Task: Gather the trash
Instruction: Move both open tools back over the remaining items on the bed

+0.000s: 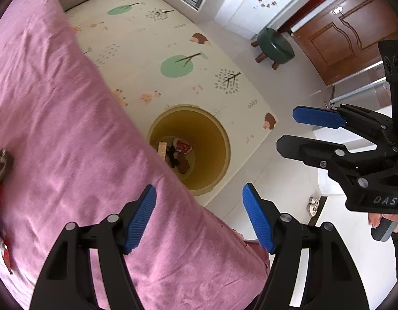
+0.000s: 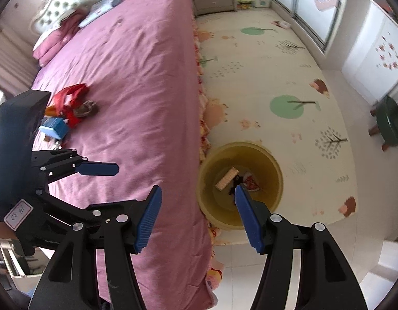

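While both hang over the bed (image 2: 136,82) | left gripper (image 1: 199,217) jaws wide, empty | right gripper (image 2: 197,217) same | yellow bin (image 2: 273,180) holds scraps

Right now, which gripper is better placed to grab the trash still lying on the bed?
Probably the left gripper. It is open and empty over the pink bed, nearest the trash pile. The right gripper, also open, sits toward the bed's edge by the yellow bin.

Open air above the yellow bin (image 2: 276,180), bed edge (image 2: 196,129) close along one side.
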{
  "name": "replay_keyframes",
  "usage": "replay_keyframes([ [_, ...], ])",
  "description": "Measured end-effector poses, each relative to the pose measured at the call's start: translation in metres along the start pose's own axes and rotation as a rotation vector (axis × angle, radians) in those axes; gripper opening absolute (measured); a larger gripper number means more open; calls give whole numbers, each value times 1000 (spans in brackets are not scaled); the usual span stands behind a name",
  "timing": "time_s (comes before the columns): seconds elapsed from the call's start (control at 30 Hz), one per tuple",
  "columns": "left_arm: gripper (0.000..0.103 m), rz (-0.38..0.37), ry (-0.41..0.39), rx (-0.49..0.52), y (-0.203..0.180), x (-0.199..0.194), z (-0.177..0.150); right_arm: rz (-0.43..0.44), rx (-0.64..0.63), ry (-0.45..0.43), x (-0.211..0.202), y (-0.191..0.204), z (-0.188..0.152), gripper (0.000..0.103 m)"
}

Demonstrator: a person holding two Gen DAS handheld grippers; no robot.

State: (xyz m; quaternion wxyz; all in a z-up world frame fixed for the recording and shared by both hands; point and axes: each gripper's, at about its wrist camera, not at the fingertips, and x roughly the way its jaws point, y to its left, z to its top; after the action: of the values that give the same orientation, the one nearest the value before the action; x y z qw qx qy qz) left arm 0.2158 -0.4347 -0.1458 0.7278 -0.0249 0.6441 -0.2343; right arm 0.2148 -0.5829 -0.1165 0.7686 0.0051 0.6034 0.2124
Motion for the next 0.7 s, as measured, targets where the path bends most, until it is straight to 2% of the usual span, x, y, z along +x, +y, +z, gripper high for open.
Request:
replay_keyframes([
  [0.27,69,57,-55,-81,44,-38,-40,46,-103,4,6,66,15,58],
  [0.43,69,92,-83,-160,84,-63,-71,86,-186,19,17,119,21,58],
  [0.7,69,162,-86,-244,147,-93,-125,154,-308,57,41,207,24,58],
])
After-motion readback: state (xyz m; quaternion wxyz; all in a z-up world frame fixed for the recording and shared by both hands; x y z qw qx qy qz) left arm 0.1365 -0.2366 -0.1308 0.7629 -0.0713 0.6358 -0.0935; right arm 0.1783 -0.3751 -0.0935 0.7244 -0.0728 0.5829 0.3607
